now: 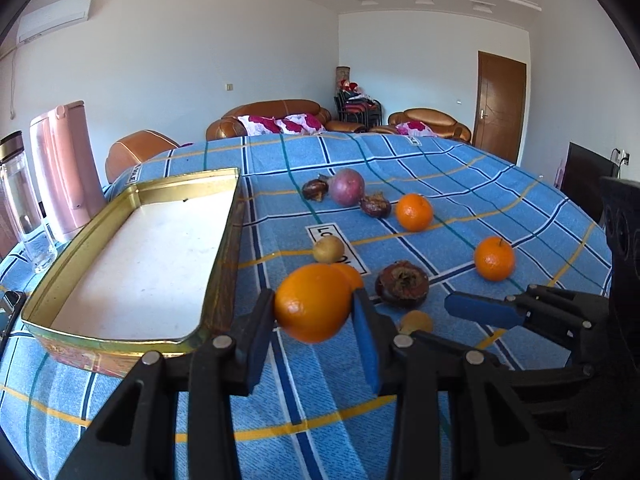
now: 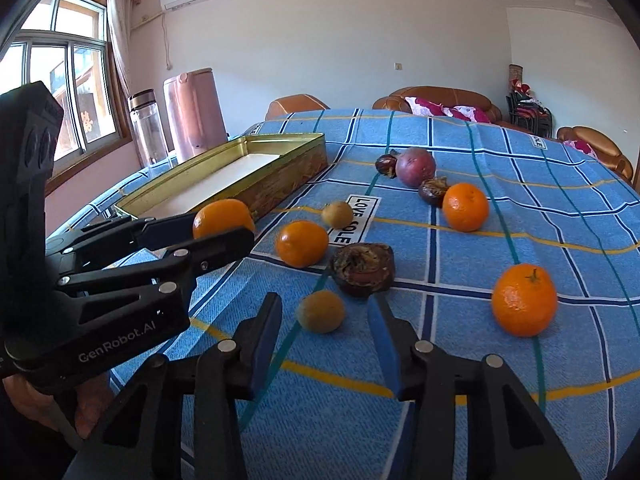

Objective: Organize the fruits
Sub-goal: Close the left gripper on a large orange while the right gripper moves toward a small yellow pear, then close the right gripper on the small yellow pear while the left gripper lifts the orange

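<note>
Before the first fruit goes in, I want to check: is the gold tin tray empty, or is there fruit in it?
Empty of fruit. The gold tin tray shows only its bare white bottom; the orange is clamped in the left gripper, outside it.

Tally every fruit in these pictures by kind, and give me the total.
Oranges: 4
Dark brown fruits: 3
Small yellow-brown fruits: 2
Purple fruit: 1
Total: 10
</note>
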Tool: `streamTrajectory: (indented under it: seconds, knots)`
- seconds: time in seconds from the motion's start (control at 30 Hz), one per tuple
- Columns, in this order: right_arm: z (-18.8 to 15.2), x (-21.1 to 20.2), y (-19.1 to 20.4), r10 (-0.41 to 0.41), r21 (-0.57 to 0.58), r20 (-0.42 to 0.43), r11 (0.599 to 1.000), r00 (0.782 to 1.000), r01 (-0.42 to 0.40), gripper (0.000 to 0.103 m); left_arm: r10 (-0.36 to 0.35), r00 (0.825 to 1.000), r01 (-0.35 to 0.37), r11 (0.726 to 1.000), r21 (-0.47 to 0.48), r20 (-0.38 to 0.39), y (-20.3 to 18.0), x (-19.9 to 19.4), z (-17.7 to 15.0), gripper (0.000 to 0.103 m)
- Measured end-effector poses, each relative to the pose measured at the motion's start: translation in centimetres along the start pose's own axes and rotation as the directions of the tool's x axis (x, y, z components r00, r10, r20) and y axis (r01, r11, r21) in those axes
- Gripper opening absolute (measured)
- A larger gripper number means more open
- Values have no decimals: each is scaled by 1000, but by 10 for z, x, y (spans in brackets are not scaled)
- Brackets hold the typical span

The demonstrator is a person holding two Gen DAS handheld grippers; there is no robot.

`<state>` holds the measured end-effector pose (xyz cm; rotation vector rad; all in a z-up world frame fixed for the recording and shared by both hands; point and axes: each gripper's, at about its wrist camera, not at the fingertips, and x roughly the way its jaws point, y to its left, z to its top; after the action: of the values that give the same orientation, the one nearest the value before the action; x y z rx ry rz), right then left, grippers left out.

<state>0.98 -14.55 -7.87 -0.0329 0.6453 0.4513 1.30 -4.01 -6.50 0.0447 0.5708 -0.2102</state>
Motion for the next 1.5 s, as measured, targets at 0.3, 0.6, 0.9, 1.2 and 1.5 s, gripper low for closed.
streamTrajectory:
  seconds: [0.3,0.6,0.9,1.2,1.5]
  knots:
    - [-1,20,5,-13,-4,-74,1000,997,13,30,-4,1000,4,1000,-2,1,3,0,-4,40]
    - [-4,16,7,7,-15,-53,1000,999,-8,30,11,1000,-11,1000,3,14,4,-3,-4,40]
    - [-1,8,8,4,-20,0,1000,1000,-4,30,20,999,-21,1000,8,33,5,-6,-3,40]
    - [3,-1,7,-4,-18,38,1000,999,4,30,21,998,-22,999,26,54,1,-11,0,40]
    - [6,-10,3,-9,-9,79,1000,997,10,30,44,997,-46,999,25,71,3,-13,4,40]
